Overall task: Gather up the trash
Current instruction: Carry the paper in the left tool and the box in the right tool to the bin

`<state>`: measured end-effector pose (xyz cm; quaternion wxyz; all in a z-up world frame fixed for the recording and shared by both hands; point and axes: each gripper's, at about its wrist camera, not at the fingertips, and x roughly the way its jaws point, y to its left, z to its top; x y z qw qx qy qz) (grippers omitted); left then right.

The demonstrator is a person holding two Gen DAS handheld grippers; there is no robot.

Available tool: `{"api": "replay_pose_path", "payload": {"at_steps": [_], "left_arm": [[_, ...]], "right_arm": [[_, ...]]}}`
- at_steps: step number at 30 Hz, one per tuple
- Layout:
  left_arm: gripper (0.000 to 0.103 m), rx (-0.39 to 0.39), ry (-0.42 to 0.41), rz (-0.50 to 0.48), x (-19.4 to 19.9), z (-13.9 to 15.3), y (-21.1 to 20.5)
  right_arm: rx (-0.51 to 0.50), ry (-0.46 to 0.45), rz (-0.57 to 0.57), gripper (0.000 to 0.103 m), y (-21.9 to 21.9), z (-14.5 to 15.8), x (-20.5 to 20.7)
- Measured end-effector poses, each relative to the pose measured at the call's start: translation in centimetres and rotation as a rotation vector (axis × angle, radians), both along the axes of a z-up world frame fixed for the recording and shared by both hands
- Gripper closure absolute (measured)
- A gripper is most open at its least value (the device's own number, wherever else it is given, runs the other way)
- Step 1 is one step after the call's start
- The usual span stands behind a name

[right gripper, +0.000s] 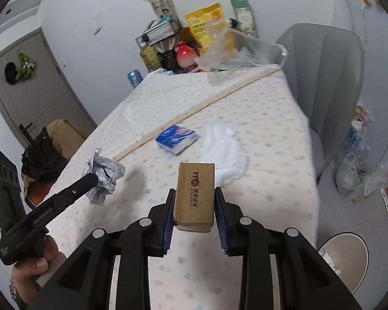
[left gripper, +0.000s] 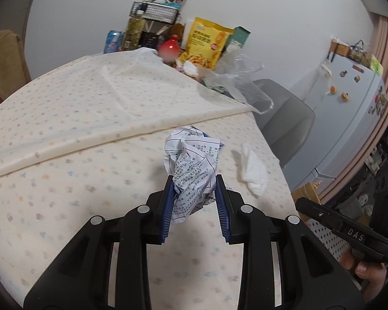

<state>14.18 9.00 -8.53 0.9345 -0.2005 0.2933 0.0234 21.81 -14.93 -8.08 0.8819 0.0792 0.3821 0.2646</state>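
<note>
My left gripper (left gripper: 194, 180) is shut on a crumpled printed paper (left gripper: 191, 160) and holds it above the tablecloth; the paper also shows in the right wrist view (right gripper: 103, 178), at the tip of the left gripper there. My right gripper (right gripper: 194, 193) is shut on a small brown cardboard box (right gripper: 194, 196) and holds it above the table. A crumpled white tissue (left gripper: 253, 170) lies on the cloth to the right; it also shows in the right wrist view (right gripper: 225, 149). A blue tissue pack (right gripper: 176, 139) lies beyond it. A white trash bin (right gripper: 346, 255) stands on the floor at the lower right.
The table (right gripper: 271, 108) has a dotted cloth with a fold across it. At its far end stand a yellow snack bag (left gripper: 207, 44), bottles, a wire basket and a clear plastic bag (left gripper: 243, 77). A grey chair (right gripper: 331, 77) stands at the right edge. Plastic bags (right gripper: 357, 175) lie on the floor.
</note>
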Motion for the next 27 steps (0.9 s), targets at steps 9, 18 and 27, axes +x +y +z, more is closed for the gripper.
{"api": "replay_pose_path", "payload": {"at_steps": [9,18,27], "left_arm": [[0.073,0.032,-0.016,-0.132,1.2,1.4,-6.6],[0.073,0.064,-0.019,-0.23,3.3,2.4,-12.0],[0.073,0.095,0.01,-0.303,4.9,1.9,-16.6]], "right_arm": [[0.042,-0.024,-0.122,0.074,-8.5,0.6,-1.7],[0.065,-0.022,-0.24,0.074,-15.5,-0.3,-2.4],[0.081,0.021,-0.345,0.073,-21.1,-2.8,-2.2]]}}
